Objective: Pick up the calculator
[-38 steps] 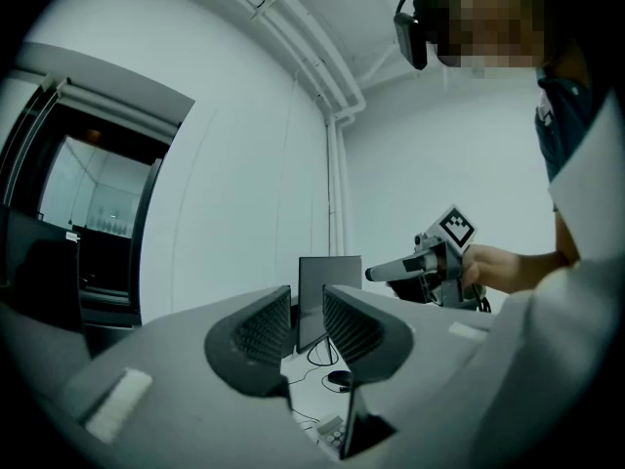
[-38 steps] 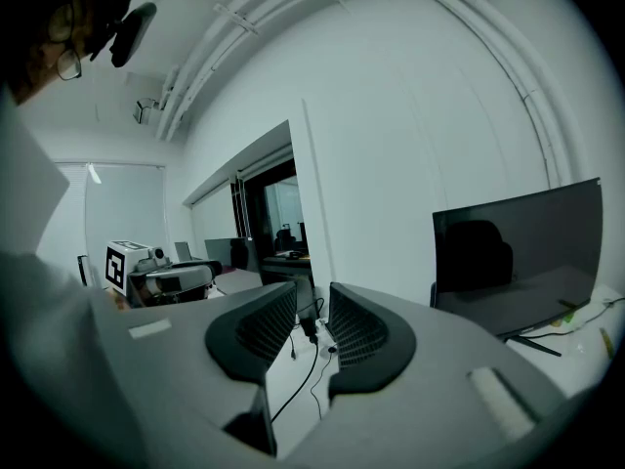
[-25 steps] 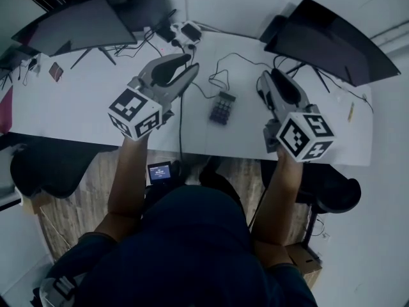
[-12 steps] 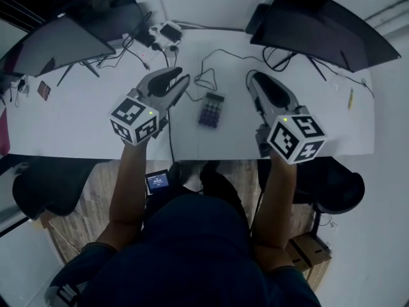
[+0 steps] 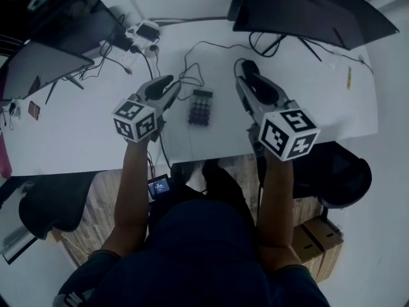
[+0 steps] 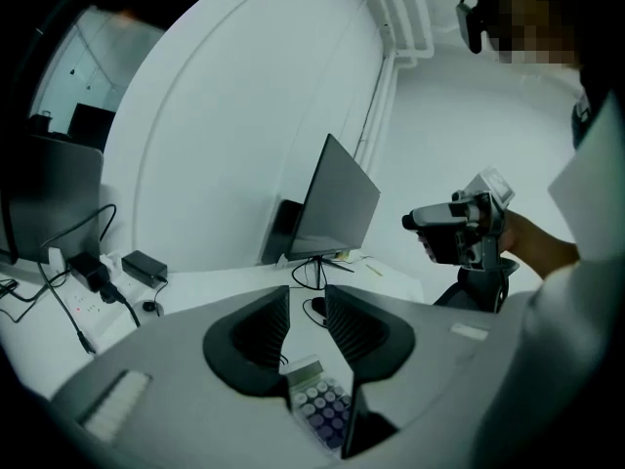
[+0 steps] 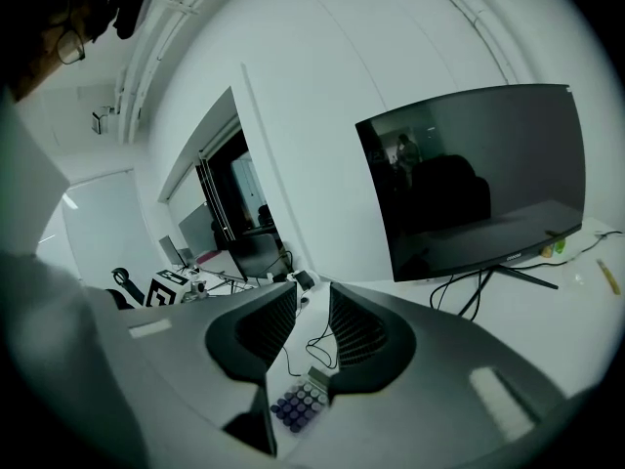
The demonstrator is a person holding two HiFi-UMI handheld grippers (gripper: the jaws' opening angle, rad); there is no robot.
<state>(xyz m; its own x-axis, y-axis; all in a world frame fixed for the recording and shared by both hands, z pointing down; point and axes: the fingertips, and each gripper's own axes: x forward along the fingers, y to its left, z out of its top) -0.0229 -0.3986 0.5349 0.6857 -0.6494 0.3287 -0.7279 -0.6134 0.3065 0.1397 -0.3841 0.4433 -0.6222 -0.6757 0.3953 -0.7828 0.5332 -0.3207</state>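
The calculator, small and dark with rows of round keys, lies flat on the white desk between my two grippers. My left gripper hovers just to its left, and my right gripper just to its right. The two stand apart from it, each with a narrow gap between its jaws and nothing in the gap. In the left gripper view the calculator shows low between the jaws of the left gripper. It shows the same way below the right gripper.
A dark monitor stands at the desk's back right, another at the left. A power strip and loose cables lie behind the calculator. A pen lies at the far right. A dark chair stands below the desk's front edge.
The head camera has shifted, so the desk sits further left and down in view. Both grippers still flank the calculator; the left one has drawn a little nearer alongside it.
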